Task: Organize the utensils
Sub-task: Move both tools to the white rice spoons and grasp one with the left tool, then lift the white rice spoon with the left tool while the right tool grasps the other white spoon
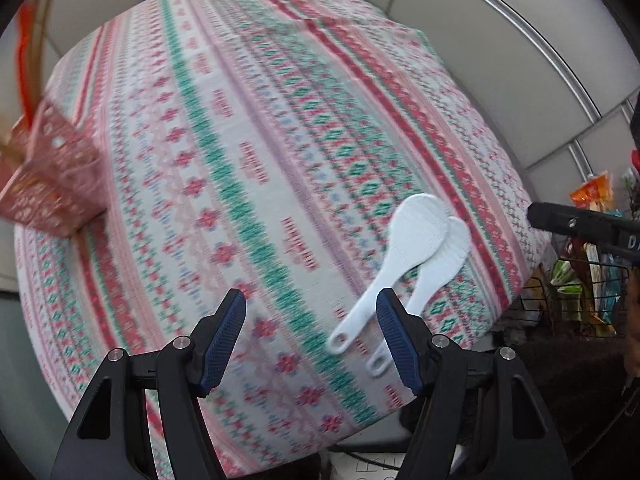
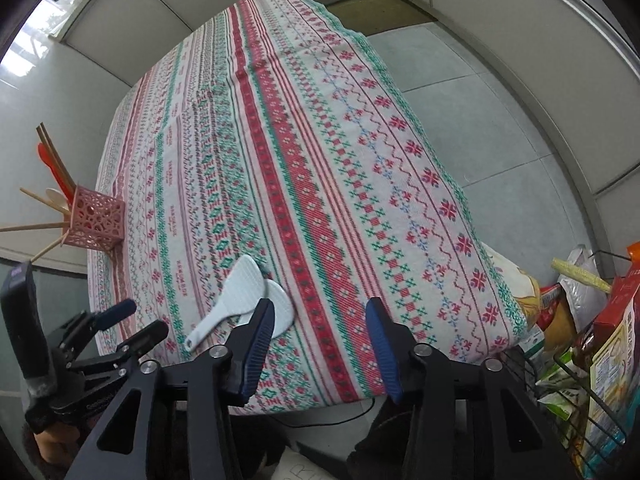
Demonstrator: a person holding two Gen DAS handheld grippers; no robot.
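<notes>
**Two white paddles waiting, both grippers standing empty**

Two white rice paddles [image 1: 416, 248] are lying on the patterned tablecloth [image 1: 248, 128], in the lower right of the left wrist frame. They are overlapping, one partly on top of the other, with their handles pointing toward the near table edge, which is probably why the grippers are approaching from this side. In the right wrist view the same paddles [image 2: 244, 296] are showing at lower centre-left, partly hidden behind that gripper's own left finger.

The left gripper [image 1: 312, 336] is hovering above the cloth with its jaws spread wide and nothing between them. The upper paddle's handle is sitting just inside its right pad, so a grasp of that handle looks like the likely next step; the frame is blurred, so I cannot tell how close the pads are to the cloth.

The right gripper [image 2: 320, 344] is also holding nothing, its jaws gaping wide over bare cloth to the right of the paddles.

The pink lattice holder [image 2: 96, 220] is standing at the left edge of the table, well apart from the paddles. Chopsticks and an orange utensil are already leaning out of it, so it appears to be where the paddles belong. In the left wrist view the holder [image 1: 52, 188] is smeared at middle left.
</notes>
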